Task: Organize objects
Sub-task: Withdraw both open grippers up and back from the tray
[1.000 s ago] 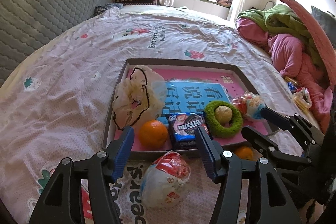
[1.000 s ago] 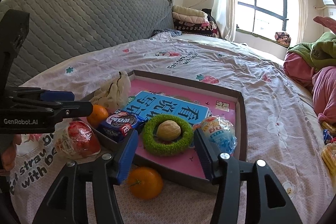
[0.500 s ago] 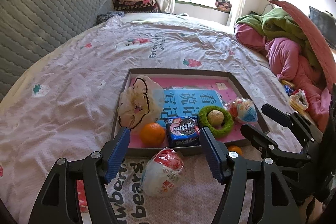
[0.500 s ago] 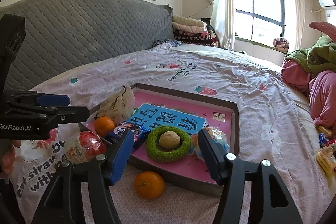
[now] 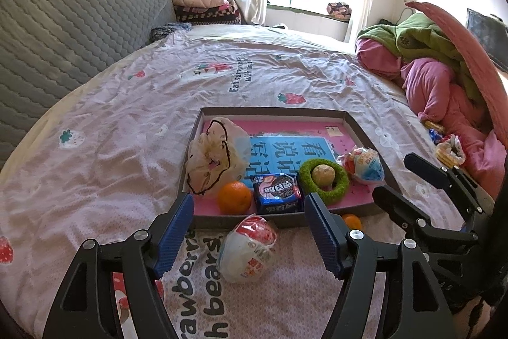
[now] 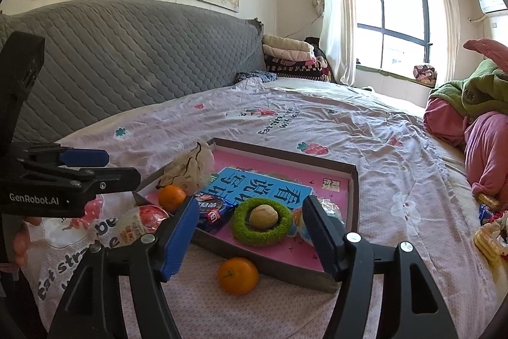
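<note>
Left gripper point(image 5: 249, 231): jaws spread and just been opening, nothing held; red-and-white wrapped snack ball point(image 5: 249, 248) lies on the pink printed bedsheet point(image 5: 111, 154) btwn/below them, outside the tray. Shallow grey-walled, pink-floored cardboard tray point(image 5: 270, 111), L to R: cream mesh pouch point(image 5: 212, 159), orange mandarin point(image 5: 234, 197), blue biscuit pack point(image 5: 277, 193), green fuzzy ring w/ walnut point(image 5: 324, 177), blue-white wrapped snack point(image 5: 365, 164). Right gripper point(image 6: 249, 234): jaws spread, just been opening, empty; second orange mandarin point(image 6: 237, 275) on sheet just outside tray's near wall.
</note>
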{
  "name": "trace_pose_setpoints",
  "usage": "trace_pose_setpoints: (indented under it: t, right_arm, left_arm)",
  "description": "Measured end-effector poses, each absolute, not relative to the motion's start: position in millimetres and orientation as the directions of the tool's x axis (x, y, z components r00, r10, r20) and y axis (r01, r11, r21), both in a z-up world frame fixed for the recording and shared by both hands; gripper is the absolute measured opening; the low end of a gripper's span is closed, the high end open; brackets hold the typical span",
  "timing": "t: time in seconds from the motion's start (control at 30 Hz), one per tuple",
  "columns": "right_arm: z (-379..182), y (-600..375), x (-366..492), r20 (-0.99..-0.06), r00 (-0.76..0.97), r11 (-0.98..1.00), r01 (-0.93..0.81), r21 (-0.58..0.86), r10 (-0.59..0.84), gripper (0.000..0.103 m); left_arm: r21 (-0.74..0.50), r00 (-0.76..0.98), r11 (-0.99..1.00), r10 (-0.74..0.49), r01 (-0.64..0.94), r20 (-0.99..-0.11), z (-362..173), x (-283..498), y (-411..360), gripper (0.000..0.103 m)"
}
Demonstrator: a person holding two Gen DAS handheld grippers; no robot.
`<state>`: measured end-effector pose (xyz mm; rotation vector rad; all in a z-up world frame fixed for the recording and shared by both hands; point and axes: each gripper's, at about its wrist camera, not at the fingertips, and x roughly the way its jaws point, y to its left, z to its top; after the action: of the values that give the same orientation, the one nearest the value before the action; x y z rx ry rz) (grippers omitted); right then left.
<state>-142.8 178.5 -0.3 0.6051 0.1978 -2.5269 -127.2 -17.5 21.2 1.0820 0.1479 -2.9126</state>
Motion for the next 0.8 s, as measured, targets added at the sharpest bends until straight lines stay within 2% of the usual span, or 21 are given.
trace_pose_setpoints:
  t: [0.23,0.4,0.8]
  right_arm:
    - [3,187,-131,-0.449,-0.771,-0.861,0.508,-0.007,-0.451,0.068]
    - [4,190,-122,-0.452,-0.775,-0.866,0.499,-0.008,-0.442,0.073]
    - [-7,194,-108,-0.484,-0.774,-0.882,0.471,-0.009,-0.408,0.073]
  left_arm:
    - [-0.075,-0.758,-0.996,0.02,0.038,-0.652,21,-119,-11,0.074]
    - [-0.067,-0.762,-0.997,0.022,0.028,-0.648,22,-111,-9,0.074]
    - [-0.061,-0.759,-0.998,0.022,0.024,-0.651,16,-98,-12,0.074]
